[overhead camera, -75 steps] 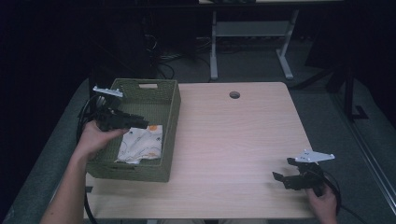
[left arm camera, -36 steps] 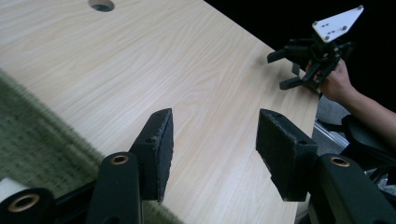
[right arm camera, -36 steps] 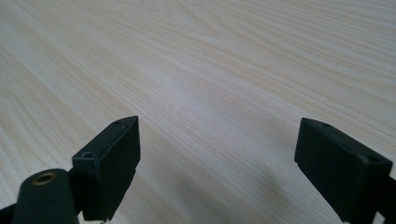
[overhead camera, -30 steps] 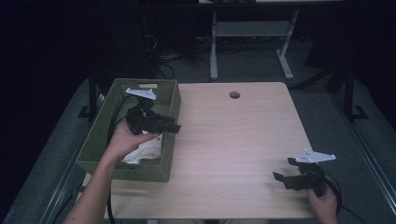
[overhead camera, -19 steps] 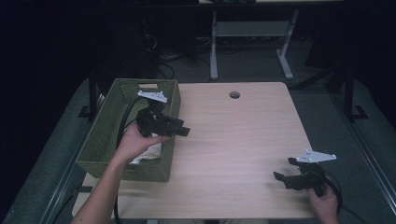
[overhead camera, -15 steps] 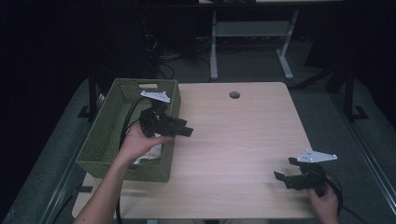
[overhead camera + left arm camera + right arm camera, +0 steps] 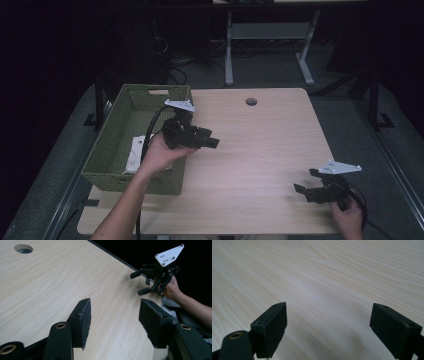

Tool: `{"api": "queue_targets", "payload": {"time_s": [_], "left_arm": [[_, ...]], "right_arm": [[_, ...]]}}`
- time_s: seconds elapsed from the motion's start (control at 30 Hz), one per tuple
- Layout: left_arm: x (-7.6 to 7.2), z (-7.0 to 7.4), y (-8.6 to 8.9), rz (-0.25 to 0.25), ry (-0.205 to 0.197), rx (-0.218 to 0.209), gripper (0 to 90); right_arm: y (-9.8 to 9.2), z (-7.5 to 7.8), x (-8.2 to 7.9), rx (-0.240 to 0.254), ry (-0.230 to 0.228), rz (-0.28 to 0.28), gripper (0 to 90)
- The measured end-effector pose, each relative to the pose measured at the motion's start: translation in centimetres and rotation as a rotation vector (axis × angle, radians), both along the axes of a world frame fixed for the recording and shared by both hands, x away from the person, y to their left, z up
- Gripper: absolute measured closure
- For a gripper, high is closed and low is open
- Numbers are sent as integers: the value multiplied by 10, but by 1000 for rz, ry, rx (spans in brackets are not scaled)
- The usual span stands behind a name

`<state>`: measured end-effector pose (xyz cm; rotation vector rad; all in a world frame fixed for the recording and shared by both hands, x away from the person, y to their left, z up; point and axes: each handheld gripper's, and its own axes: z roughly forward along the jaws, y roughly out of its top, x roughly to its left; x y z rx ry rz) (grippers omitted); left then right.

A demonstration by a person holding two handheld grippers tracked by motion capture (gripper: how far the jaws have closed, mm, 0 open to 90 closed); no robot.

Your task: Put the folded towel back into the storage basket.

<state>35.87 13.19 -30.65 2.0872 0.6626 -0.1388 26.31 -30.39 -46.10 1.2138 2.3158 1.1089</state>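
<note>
1. The white cloth (image 7: 134,154) lies in the green basket (image 7: 116,129), behind the left gripper (image 7: 209,141); nothing sits on the wooden table (image 7: 265,150) yet, so moving it out looks still undone.
2. The left gripper hangs empty just past the basket's rim, its jaws having just been widening, pointing across the table.
3. The right gripper (image 7: 306,183) rests low near the table's corner, jaws spread, empty.

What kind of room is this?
Probably a lab or workshop: a plain wooden table with a cable hole, a green basket, another desk frame and cables on the dark floor behind.
</note>
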Motion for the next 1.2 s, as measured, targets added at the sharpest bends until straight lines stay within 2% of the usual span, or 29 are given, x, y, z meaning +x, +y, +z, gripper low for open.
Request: {"api": "queue_targets", "payload": {"time_s": [0.33,0.47,0.8,0.87,1.03,1.2], "left_arm": [[-1,-6,-14,12,3,-2,423],[-2,-9,-22,14,7,-21,419],[-6,-17,-40,8,0,-10,411],[-7,-18,-43,9,9,-14,410],[-8,-23,-49,6,10,4,409],[-11,-26,-54,23,11,-6,404]], "right_arm": [[0,0,0,-1,0,3,139],[0,0,0,0,1,2,139],[0,0,0,3,-1,2,139],[-1,0,0,3,0,1,139],[-1,-1,0,1,1,0,139],[-1,-1,0,0,3,1,139]]}}
